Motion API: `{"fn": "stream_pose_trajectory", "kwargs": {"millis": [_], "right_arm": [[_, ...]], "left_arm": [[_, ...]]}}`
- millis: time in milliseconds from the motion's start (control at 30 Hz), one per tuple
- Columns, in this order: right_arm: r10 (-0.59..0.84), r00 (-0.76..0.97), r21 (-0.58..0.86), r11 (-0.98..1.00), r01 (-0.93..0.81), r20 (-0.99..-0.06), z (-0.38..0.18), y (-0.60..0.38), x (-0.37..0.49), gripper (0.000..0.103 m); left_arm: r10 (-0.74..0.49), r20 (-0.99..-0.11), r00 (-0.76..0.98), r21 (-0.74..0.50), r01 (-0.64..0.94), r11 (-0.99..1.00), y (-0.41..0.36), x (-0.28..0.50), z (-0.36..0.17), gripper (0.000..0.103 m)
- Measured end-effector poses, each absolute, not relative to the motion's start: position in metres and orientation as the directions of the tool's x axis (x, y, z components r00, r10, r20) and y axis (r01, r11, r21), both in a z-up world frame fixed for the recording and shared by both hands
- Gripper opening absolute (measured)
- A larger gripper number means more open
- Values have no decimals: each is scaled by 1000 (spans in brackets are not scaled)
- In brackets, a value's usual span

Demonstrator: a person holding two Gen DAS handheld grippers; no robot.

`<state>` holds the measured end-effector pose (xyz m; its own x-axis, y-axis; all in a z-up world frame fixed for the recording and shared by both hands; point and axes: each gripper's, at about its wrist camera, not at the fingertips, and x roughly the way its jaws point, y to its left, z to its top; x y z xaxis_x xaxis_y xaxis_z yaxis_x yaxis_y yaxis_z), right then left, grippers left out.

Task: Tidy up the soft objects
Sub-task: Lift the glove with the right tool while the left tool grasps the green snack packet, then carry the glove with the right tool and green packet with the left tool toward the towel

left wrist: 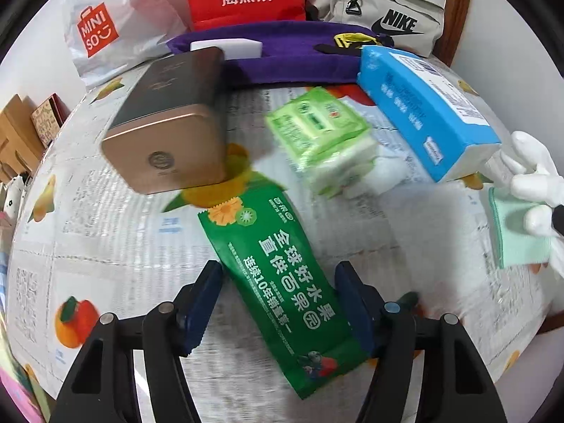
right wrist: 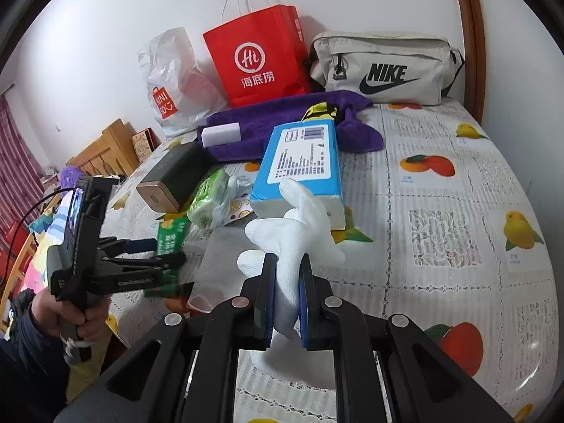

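Gripping a white glove (right wrist: pixel 294 243), the right gripper (right wrist: pixel 286 303) has its jaws nearly together, the blue pads pressing the cuff from both sides; the glove's fingers stick up and forward past the tips. The gripper points forward and down over the tabletop (right wrist: pixel 440 211), which wears a fruit-print cloth.

The left gripper (left wrist: pixel 278 303) stands with its jaws partly apart, one finger on each side of a green pouch (left wrist: pixel 278 282) that lies flat on the tabletop. The right pad looks to be against the pouch's edge; the left pad stands clear of it, so the pouch is straddled, not pinched. In the right wrist view a hand (right wrist: pixel 70 313) in a dark sleeve holds that gripper by its handle, tilted down at the pouch.

Beyond the pouch lie a green tissue pack (left wrist: pixel 317 130), blurred, a gold tin (left wrist: pixel 169 123) on its side, and a blue tissue box (left wrist: pixel 423 105). A pale green cloth (left wrist: pixel 514 232) lies under the glove at the right edge of the left wrist view. Further back a purple towel (right wrist: pixel 282 120) spreads with a white block (right wrist: pixel 221 134) on it. Against the wall stand a red bag (right wrist: pixel 261 56), a plastic bag (right wrist: pixel 172 77) and a grey bag (right wrist: pixel 384 67).
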<state>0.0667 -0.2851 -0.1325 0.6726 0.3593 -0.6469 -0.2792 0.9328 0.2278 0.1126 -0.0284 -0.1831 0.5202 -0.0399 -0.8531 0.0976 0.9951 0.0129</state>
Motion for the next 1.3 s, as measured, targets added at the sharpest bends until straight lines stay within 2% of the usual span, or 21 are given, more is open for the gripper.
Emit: {"fn": "stream_pose_trajectory", "kwargs": {"millis": [433, 567, 800, 900, 1300], "right_arm": [[382, 635, 209, 920, -332, -672, -132, -269, 70, 11], [382, 638, 211, 920, -330, -669, -129, -267, 68, 11], [365, 640, 219, 929, -298, -676, -134, -271, 65, 11], [362, 646, 215, 930, -297, -672, -133, -272, 63, 11], [369, 680, 216, 929, -302, -634, -116, -268, 61, 11]], "left_arm": [[-47, -871, 489, 21, 133, 991, 5, 115, -183, 59], [-36, -855, 518, 17, 97, 995, 7, 112, -184, 53], [-23, -817, 576, 6, 49, 999, 10, 101, -184, 31], [-51, -815, 577, -33, 42, 999, 15, 98, -181, 27], [-77, -812, 579, -67, 39, 997, 18, 93, -166, 25]]}}
